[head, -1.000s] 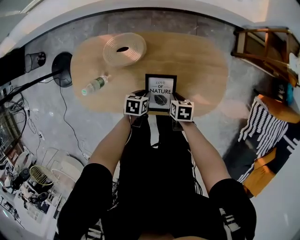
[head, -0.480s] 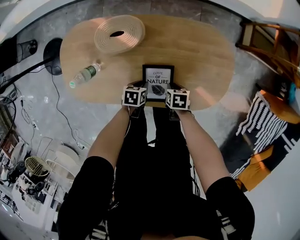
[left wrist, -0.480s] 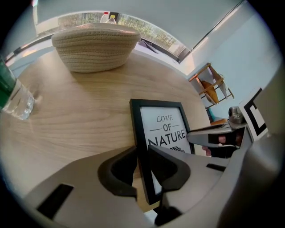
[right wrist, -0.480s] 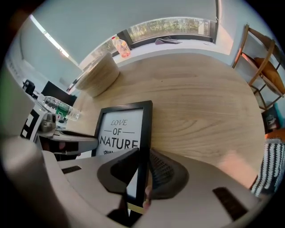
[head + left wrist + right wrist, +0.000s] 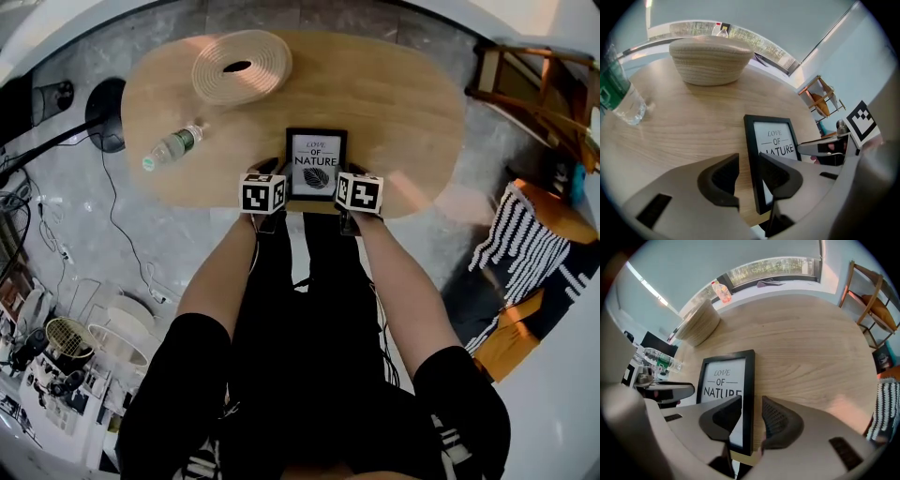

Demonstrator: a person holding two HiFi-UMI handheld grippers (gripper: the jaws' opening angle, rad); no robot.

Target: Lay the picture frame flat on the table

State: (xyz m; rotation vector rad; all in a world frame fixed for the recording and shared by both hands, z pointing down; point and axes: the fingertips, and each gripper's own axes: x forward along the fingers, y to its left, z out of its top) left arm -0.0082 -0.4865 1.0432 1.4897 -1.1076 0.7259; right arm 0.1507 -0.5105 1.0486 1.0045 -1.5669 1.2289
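Observation:
The black picture frame (image 5: 316, 164) with the "LOVE OF NATURE" print lies flat, face up, on the wooden table (image 5: 394, 103) near its front edge. My left gripper (image 5: 270, 172) straddles the frame's left border (image 5: 752, 159). Its jaws are opening, with a gap between the pads and the border. My right gripper (image 5: 349, 172) straddles the right border (image 5: 749, 394) the same way, also opening, and its pads are off the wood. In the left gripper view the frame (image 5: 776, 140) runs away from my left gripper (image 5: 749, 176). My right gripper (image 5: 751, 416) shows the frame (image 5: 723, 378) likewise.
A clear plastic bottle (image 5: 173, 145) lies left of the frame. A round woven bowl (image 5: 241, 66) stands upside down at the table's far left. A wooden chair (image 5: 530, 89) and a striped textile (image 5: 525, 248) are on the right, and a black floor stand (image 5: 108, 127) on the left.
The frame sits lower and flatter on the table than before. Both grippers stay at its near corners and have drawn slightly apart from its sides.

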